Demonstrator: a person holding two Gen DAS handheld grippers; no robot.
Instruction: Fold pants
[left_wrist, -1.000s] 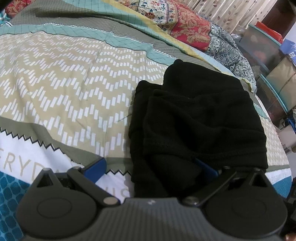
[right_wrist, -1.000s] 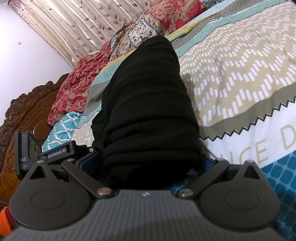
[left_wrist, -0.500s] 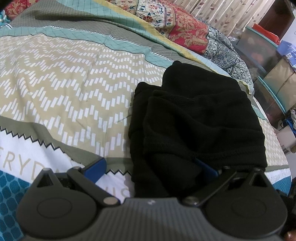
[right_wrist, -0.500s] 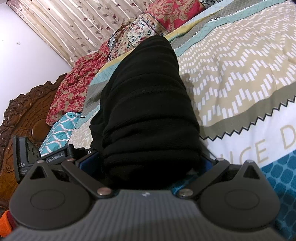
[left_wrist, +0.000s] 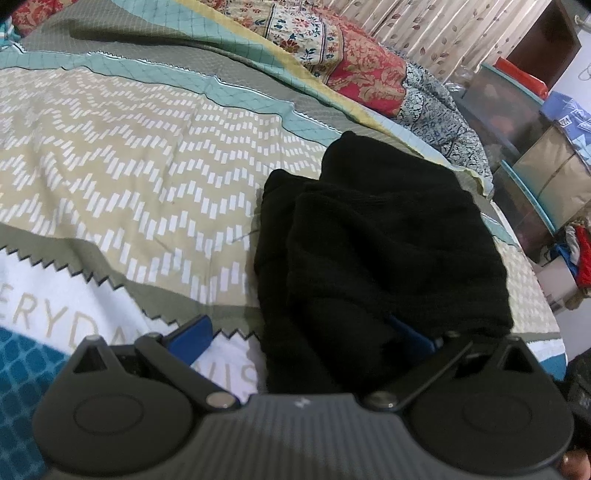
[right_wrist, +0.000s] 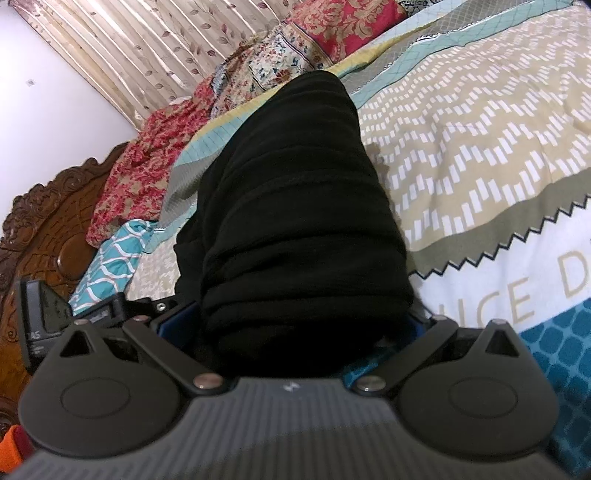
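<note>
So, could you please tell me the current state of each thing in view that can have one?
black pants: folded into a compact bundle, lying on the bedspread.
left gripper: jaws wide open, straddling the bundle's near edge.
right gripper: jaws open, bundle's end between them.
bedspread: spread flat, slightly creased.
curtain: drawn shut.

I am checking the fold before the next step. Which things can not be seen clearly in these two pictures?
- Left wrist view: the right finger of the left gripper is hidden under the black pants; only its blue edge shows.
- Right wrist view: the fingers of the right gripper are covered by the pants, so their opening cannot be judged.
- Right wrist view: the bedsheet lettering is cut off by the edge.
</note>
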